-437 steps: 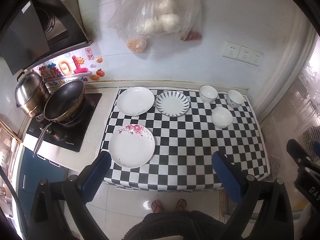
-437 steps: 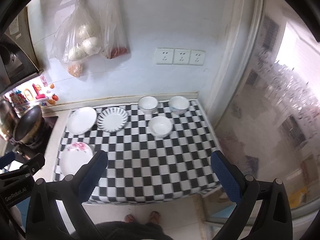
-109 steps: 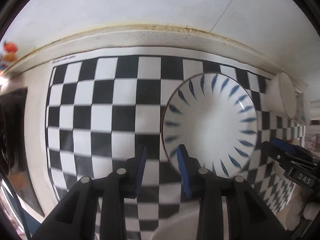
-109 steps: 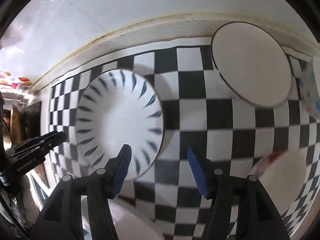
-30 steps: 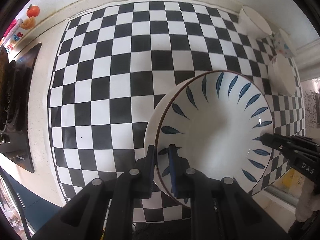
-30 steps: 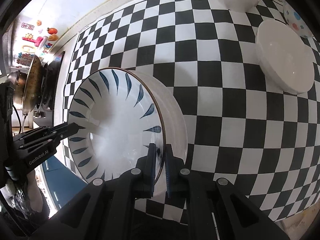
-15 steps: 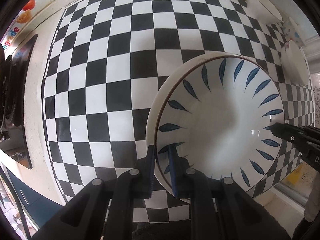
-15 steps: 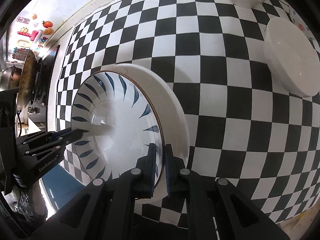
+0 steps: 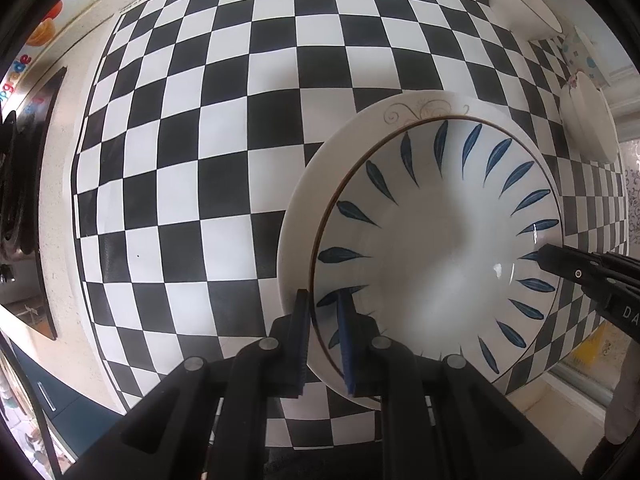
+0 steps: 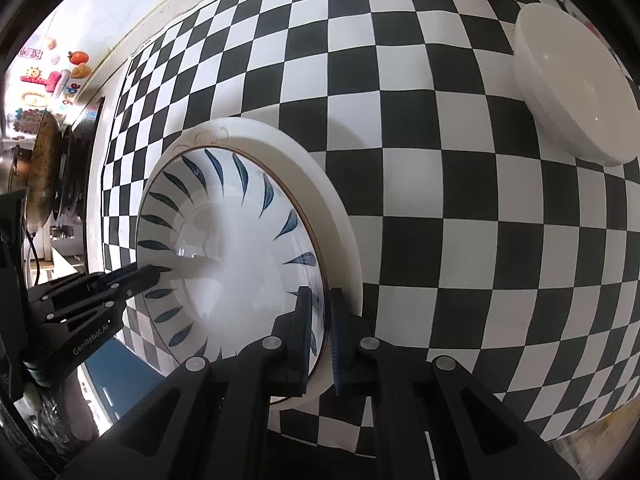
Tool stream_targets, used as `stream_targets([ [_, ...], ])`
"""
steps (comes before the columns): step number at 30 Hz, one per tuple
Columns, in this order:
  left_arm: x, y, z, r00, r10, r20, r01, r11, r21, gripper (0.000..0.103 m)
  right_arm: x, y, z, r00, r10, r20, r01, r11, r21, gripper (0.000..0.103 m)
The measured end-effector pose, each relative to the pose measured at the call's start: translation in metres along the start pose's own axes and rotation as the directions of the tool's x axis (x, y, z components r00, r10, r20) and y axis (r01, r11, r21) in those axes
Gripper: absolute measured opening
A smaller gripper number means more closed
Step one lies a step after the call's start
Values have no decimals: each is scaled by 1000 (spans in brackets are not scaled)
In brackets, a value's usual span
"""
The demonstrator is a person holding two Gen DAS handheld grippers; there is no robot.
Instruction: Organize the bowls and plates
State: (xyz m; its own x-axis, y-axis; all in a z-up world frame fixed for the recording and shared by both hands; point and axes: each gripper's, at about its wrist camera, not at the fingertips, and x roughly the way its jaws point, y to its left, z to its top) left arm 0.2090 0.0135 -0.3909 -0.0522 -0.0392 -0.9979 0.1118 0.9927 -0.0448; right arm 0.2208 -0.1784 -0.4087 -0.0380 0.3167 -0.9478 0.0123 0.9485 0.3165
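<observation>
A white plate with blue leaf marks sits over a larger white plate near the front of the checkered counter. My left gripper is shut on the leaf plate's near-left rim. My right gripper is shut on its opposite rim; the leaf plate and the white plate under it show there too. The right gripper also appears at the right edge of the left wrist view. The left gripper appears at the left of the right wrist view.
Three bowls stand at the counter's far right: a white one, a patterned one and a white one. A black hob with a pan lies to the left. The counter's front edge is just below the plates.
Both grippers, shut on the leaf plate, have carried it toward the front and down over the larger white plate. More of the white plate's rim now shows around it.
</observation>
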Motion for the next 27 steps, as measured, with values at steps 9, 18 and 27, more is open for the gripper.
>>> stream_targets([
  [9, 1, 7, -8, 1000, 5, 0, -5, 1000, -31, 12, 0, -5, -1, 1000, 5, -7, -5, 999, 35, 10],
  [18, -4, 14, -13, 1000, -7, -2, 7, 998, -68, 15, 1, 6, -5, 998, -52, -32, 53, 998, 17, 11],
  [27, -42, 16, -27, 995, 25, 96, -17, 997, -79, 63, -31, 31, -25, 988, -147, 39, 149, 988, -47, 90],
])
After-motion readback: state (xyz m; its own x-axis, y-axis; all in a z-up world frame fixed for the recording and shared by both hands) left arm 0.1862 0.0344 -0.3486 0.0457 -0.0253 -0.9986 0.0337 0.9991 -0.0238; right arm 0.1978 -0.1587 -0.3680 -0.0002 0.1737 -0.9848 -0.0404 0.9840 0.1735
